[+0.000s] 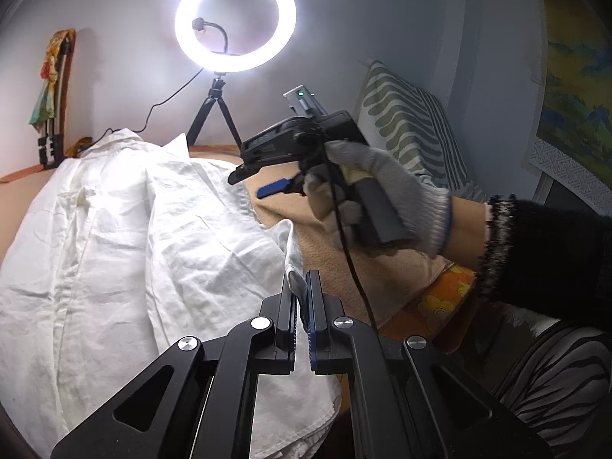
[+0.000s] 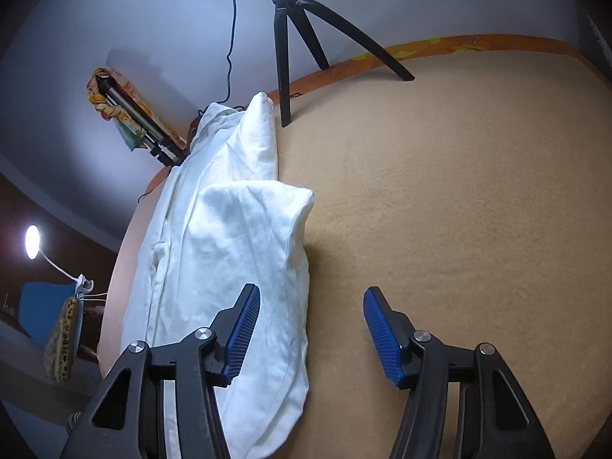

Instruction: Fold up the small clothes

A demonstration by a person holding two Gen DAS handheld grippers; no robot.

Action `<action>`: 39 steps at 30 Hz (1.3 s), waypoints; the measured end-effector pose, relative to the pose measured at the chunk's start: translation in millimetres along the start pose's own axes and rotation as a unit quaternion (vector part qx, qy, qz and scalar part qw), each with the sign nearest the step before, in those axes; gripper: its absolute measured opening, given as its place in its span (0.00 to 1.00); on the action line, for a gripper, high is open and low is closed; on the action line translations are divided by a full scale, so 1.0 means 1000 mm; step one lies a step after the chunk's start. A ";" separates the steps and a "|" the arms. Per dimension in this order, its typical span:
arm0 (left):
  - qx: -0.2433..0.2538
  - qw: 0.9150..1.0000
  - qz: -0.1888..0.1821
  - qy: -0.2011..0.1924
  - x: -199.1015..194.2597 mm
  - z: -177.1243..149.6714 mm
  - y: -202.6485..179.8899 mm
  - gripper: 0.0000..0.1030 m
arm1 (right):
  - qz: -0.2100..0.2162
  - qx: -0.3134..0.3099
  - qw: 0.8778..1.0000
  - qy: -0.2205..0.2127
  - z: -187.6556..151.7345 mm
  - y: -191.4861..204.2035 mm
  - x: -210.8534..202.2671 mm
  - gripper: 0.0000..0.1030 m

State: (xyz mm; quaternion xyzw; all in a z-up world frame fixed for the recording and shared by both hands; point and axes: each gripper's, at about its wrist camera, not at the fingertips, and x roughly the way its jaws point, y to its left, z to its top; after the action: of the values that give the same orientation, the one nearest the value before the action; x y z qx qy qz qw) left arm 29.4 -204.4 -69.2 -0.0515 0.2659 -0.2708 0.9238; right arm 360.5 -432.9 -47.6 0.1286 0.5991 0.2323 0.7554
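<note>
Left wrist view: left gripper [image 1: 302, 290] is clenched on a corner of the white shirt [image 1: 134, 229], fabric pinched between the pads. Shirt lies lengthwise on the tan blanket [image 1: 344, 252], right side already flapped over toward the middle, collar end far, near the ring light [image 1: 235, 19] and its tripod [image 1: 214, 114]. Right gripper [image 1: 267, 181] is held in a gloved hand [image 1: 382, 199] above the blanket, just beside the shirt edge, not touching cloth.

Right wrist view: right gripper [image 2: 311, 329] is released, jaws wide apart, nothing between them. Left finger hangs over the shirt [image 2: 229, 248], right finger over bare blanket [image 2: 459, 191]. Folded flap edge sits just ahead.

Judgement: side fold is in progress. To do it well, keep the left pinch firm and low so the corner doesn't slip, carry it across in line with the far fold, and use the right gripper to grab or pin the upper edge so the crease stays straight. Risk: single-corner pull skews the hem.
</note>
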 end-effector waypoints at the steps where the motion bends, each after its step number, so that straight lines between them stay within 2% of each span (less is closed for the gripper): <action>1: -0.005 1.000 -0.001 0.001 0.000 0.000 0.003 0.03 | 0.002 -0.002 1.000 0.005 0.005 0.002 0.007 0.45; 2: -0.012 1.000 -0.003 0.003 0.000 0.000 0.007 0.03 | 0.003 -0.005 1.000 0.009 0.007 0.005 0.011 0.31; 4: -0.023 1.000 -0.006 0.004 -0.004 -0.001 0.014 0.03 | -0.004 -0.018 1.000 0.014 0.013 0.017 0.017 0.14; 6: -0.034 0.999 -0.008 0.003 -0.012 -0.002 0.020 0.03 | -0.021 -0.044 0.999 0.014 0.017 0.035 0.016 0.05; 7: -0.038 0.999 -0.011 0.003 -0.014 -0.003 0.023 0.03 | -0.032 -0.058 0.998 0.012 0.020 0.044 0.015 0.04; 12: -0.049 0.999 -0.013 0.002 -0.032 -0.005 0.034 0.03 | -0.102 -0.126 0.987 0.011 0.033 0.105 0.013 0.02; 15: -0.067 0.998 -0.013 0.002 -0.042 -0.009 0.044 0.03 | -0.144 -0.171 0.974 0.023 0.033 0.145 0.024 0.02; 18: -0.083 0.997 -0.007 0.002 -0.053 -0.016 0.055 0.03 | -0.165 -0.208 0.963 0.036 0.030 0.183 0.040 0.02; 27: -0.135 0.990 0.030 0.001 -0.073 -0.032 0.097 0.03 | -0.178 -0.273 0.942 0.085 0.002 0.257 0.117 0.02; 32: -0.157 0.987 0.045 0.013 -0.074 -0.046 0.111 0.03 | -0.183 -0.290 0.934 0.100 -0.011 0.278 0.152 0.00; 36: -0.163 0.985 0.045 0.025 -0.072 -0.053 0.114 0.03 | -0.188 -0.294 0.931 0.106 -0.017 0.276 0.166 0.01; 38: -0.156 0.986 0.043 0.033 -0.070 -0.053 0.109 0.03 | -0.162 -0.284 0.939 0.110 -0.015 0.273 0.161 0.10; 39: -0.152 0.987 0.042 0.037 -0.071 -0.053 0.108 0.03 | -0.140 -0.273 0.945 0.109 -0.012 0.270 0.153 0.19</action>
State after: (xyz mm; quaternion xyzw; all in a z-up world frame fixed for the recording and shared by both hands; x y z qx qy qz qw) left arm 2.5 -72.5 -107.8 -0.1705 0.3395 -0.1896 0.9054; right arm 322.9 -124.8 -52.6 -0.1940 0.6035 0.2916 0.7163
